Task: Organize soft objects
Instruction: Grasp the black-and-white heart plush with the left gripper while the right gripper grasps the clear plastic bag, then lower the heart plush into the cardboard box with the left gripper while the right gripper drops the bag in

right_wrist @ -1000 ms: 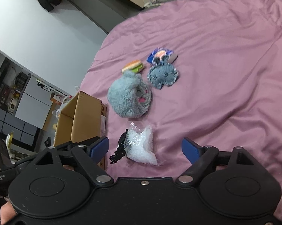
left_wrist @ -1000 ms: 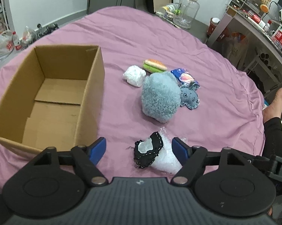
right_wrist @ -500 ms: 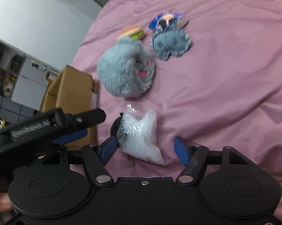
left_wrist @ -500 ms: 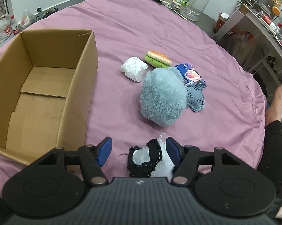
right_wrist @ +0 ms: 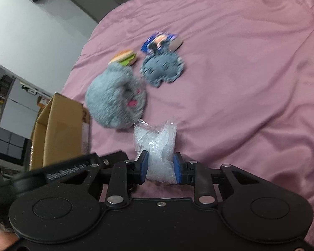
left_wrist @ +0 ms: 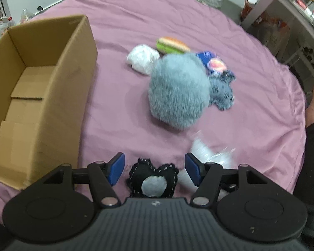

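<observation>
Even, diffuse indoor light, moderately bright, no hard glare. Soft shadows sit under the fluffy grey plush (left_wrist: 179, 92) and in the folds of the purple sheet (right_wrist: 251, 67). Both views carry motion blur: toys and the clear bead bag (left_wrist: 209, 154) smear, while each gripper body stays sharp. Strong fisheye bending at the edges; the cardboard box (left_wrist: 42, 96) walls bow outward.

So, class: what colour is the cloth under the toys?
Pinkish purple cloth; the right wrist view shows it best.
</observation>
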`<state>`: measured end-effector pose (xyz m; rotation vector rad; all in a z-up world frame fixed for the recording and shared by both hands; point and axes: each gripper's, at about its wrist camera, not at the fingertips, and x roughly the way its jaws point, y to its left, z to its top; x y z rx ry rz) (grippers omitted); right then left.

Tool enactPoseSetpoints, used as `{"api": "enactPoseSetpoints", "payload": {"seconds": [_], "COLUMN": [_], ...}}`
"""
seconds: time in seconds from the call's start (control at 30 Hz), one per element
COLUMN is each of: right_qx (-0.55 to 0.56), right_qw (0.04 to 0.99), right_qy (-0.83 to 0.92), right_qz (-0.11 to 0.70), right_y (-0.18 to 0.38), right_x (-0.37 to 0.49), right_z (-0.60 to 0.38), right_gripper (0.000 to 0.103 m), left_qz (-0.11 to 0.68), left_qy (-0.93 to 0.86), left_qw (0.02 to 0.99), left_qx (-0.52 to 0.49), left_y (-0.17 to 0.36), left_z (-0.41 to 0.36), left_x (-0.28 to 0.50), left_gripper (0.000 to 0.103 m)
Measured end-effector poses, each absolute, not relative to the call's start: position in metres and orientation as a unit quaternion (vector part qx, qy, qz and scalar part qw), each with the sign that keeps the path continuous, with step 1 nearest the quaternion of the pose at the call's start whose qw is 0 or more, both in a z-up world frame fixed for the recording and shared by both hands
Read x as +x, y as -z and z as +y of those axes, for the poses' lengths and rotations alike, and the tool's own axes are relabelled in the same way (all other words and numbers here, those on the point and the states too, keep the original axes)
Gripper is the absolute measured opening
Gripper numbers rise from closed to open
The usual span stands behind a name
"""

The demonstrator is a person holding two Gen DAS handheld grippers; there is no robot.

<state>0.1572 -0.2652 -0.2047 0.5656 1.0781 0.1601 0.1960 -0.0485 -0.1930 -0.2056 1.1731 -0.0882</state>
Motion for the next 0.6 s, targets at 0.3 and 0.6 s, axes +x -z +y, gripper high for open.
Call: {"api": "enactPoseSetpoints", "payload": {"seconds": [0.3,0.6], "right_qx": [0.26,0.262], "right_qw": [0.825,0.84], "right_qy": [-0.069,-0.077], "right_qz": [0.498,0.468], "right_y": [0.207,0.187], "right_x": [0.16,0.156], "right_z": [-0.273,-0.27], "right_gripper": [0.026,0.025], "left_qz": [0.564,0.534], "left_qy": [0.026,0.044], "left_qw": [0.823,0.841], "left_qx": [-0.069,-0.071], "left_y": [0.216,0.184], "left_z": [-0.06,-0.055], "left_x": [0.196,0.185], "left_gripper": [0.056,0.033]}}
